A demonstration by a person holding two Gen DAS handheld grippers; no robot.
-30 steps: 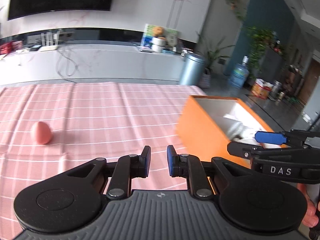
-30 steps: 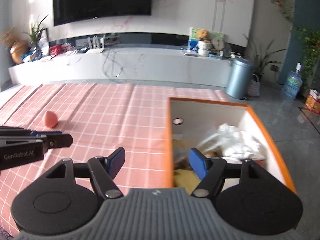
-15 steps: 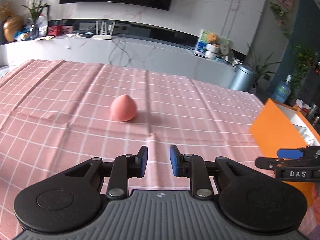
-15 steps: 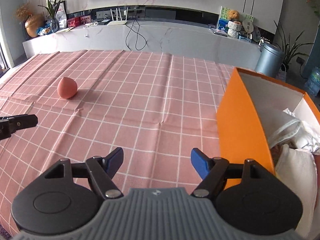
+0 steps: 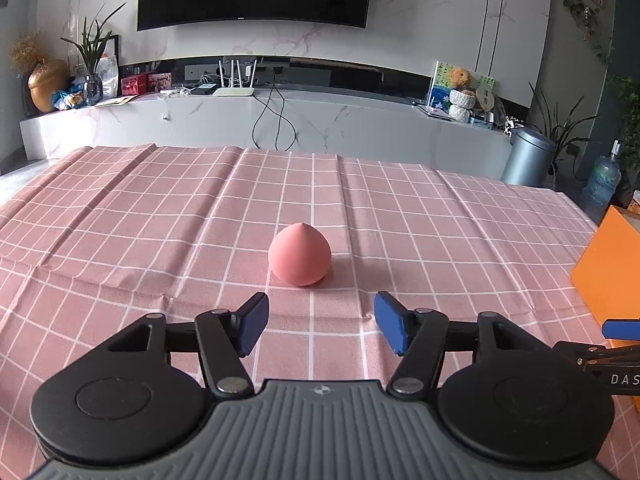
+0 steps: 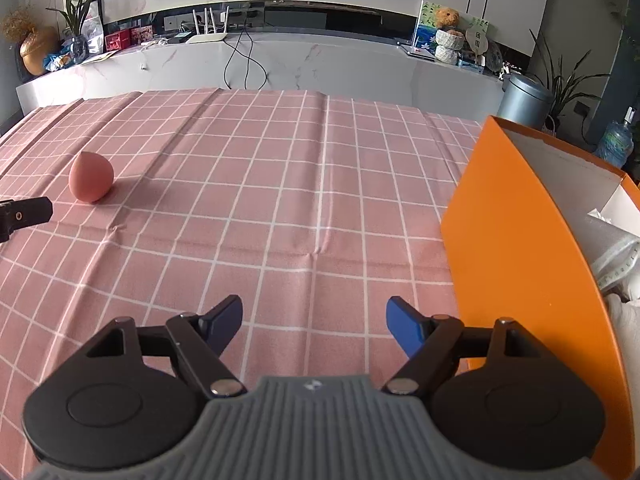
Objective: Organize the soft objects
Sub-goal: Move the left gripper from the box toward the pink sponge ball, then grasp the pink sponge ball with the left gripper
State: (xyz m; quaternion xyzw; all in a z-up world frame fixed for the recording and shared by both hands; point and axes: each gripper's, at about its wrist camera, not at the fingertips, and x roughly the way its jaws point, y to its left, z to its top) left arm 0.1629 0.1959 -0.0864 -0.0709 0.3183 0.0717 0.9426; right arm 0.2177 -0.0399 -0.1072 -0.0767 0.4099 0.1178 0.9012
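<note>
Both wrist views low over checked cloth (image 5: 160, 240), facing the TV wall, sharing pink sponge (image 5: 299, 255).

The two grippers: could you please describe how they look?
Both the left gripper and the right gripper have black linkage arms, round black discs, a ribbed grey body and blue-padded fingers. White "DAS" lettering marks the right one's side.

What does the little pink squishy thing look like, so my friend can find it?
Look at the big pink checked tablecloth. Out in the open, left of the orange box, sits a sponge. It is smooth, salmon-pink and drop-shaped with a pointed top, the only loose thing there.
</note>
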